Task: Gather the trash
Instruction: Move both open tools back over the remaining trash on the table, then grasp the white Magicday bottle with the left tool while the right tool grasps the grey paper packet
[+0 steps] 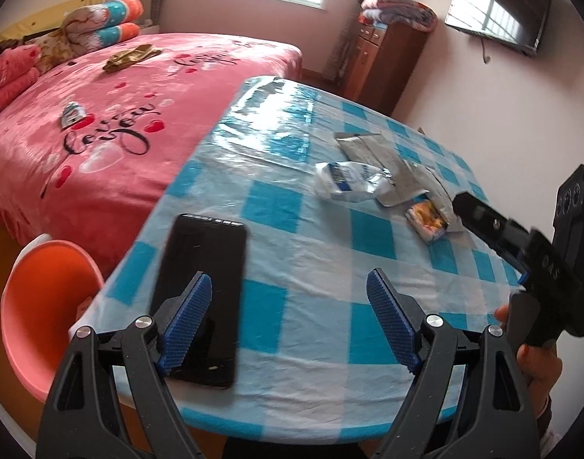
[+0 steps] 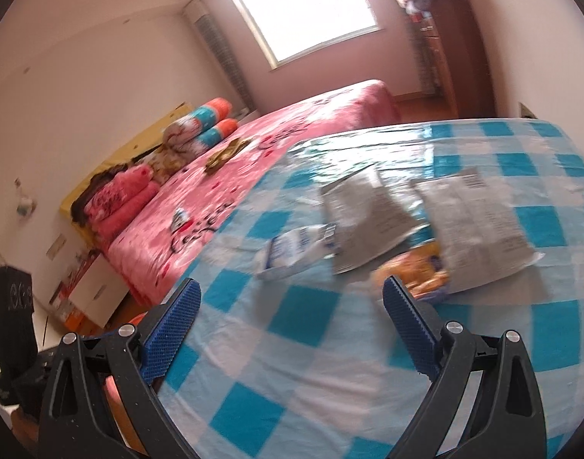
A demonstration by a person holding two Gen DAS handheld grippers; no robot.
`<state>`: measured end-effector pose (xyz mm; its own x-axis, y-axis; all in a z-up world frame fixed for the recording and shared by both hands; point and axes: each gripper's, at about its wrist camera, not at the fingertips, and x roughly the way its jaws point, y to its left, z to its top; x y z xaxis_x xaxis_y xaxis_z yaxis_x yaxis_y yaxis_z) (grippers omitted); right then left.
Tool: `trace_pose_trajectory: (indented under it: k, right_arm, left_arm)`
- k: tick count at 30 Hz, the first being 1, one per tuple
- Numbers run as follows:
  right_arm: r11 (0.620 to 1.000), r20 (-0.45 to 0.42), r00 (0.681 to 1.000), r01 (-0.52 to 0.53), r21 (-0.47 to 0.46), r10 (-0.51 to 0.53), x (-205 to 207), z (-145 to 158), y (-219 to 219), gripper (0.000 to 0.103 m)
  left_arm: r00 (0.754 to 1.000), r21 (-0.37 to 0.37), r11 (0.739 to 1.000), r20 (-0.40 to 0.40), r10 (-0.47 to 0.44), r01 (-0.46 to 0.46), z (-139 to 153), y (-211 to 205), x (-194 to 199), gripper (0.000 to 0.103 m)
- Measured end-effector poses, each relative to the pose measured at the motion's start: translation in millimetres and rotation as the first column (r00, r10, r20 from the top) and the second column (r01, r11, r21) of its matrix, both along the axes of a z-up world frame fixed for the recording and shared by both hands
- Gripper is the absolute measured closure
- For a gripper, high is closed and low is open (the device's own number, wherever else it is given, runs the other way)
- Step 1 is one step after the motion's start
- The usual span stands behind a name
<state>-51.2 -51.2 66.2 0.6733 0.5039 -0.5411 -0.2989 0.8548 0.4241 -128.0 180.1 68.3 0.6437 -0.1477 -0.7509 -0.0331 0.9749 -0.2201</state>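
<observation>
Several pieces of trash lie on the table with the blue-and-white checked cloth (image 1: 311,252): a crumpled white-and-blue wrapper (image 1: 347,181) (image 2: 296,250), silver foil packets (image 1: 384,160) (image 2: 368,210) (image 2: 479,222), and a small orange-yellow snack pack (image 1: 429,222) (image 2: 418,271). My left gripper (image 1: 288,298) stands open over the near part of the table, nothing between its blue pads. My right gripper (image 2: 292,306) is open too, just short of the snack pack. In the left wrist view the right gripper's body (image 1: 521,252) comes in from the right, near the trash.
A black phone (image 1: 204,298) lies on the table's near left, under my left finger. An orange chair (image 1: 43,306) stands at the table's left edge. A pink bed (image 1: 100,114) with a small wrapper (image 1: 72,113) on it lies beyond. A wooden cabinet (image 1: 387,61) stands at the back.
</observation>
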Motion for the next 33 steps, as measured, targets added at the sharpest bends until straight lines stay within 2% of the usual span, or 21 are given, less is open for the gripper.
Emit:
trace_pose_trajectory:
  k: [6,13,16,19,21,24,26,29,31,33]
  right_arm:
    - [0.992,-0.014,0.993,0.120,-0.027,-0.121,16,-7,-44,0.008]
    - [0.979,-0.063,0.977,0.199,-0.051,-0.202,35,-25,-82,0.008]
    - [0.974,-0.078,0.972,0.217,-0.056,-0.221,43,-31,-93,0.008]
    - [0.973,-0.079,0.974,0.204,-0.111,-0.214,53,-35,-96,0.008]
    - [0.972,-0.088,0.974,0.197,-0.130,-0.209,61,-36,-96,0.008]
    - [0.976,-0.102,0.977,0.170,-0.138,-0.185,74,-35,-97,0.008]
    - [0.977,-0.110,0.978,0.163,-0.141,-0.179,81,-36,-97,0.008]
    - [0.980,-0.145,0.976,0.145,-0.136,-0.164,92,-42,-100,0.008]
    - [0.980,-0.161,0.973,0.144,-0.136,-0.166,97,-45,-101,0.008]
    - [0.981,-0.174,0.972,0.136,-0.135,-0.159,101,-49,-101,0.008]
  left_arm:
    - [0.999,0.017,0.999,-0.006,-0.052,0.052,0,-31,20,0.019]
    - [0.994,0.019,0.994,-0.020,-0.109,0.109,-3,-63,49,0.019]
    - [0.985,0.092,0.981,-0.010,-0.172,0.172,2,-73,68,0.019]
    - [0.970,0.159,0.957,-0.005,-0.245,0.242,8,-80,91,0.019]
    - [0.951,0.199,0.932,-0.003,-0.309,0.303,13,-85,102,0.019]
    - [0.900,0.284,0.859,-0.038,-0.434,0.426,14,-99,120,0.019]
    - [0.867,0.361,0.797,-0.078,-0.492,0.485,9,-107,129,0.019]
    - [0.823,0.383,0.736,-0.146,-0.549,0.559,-1,-112,138,0.019]
    - [0.803,0.394,0.706,-0.184,-0.566,0.588,-9,-112,143,0.019]
    - [0.792,0.377,0.700,-0.211,-0.573,0.607,-16,-110,147,0.019]
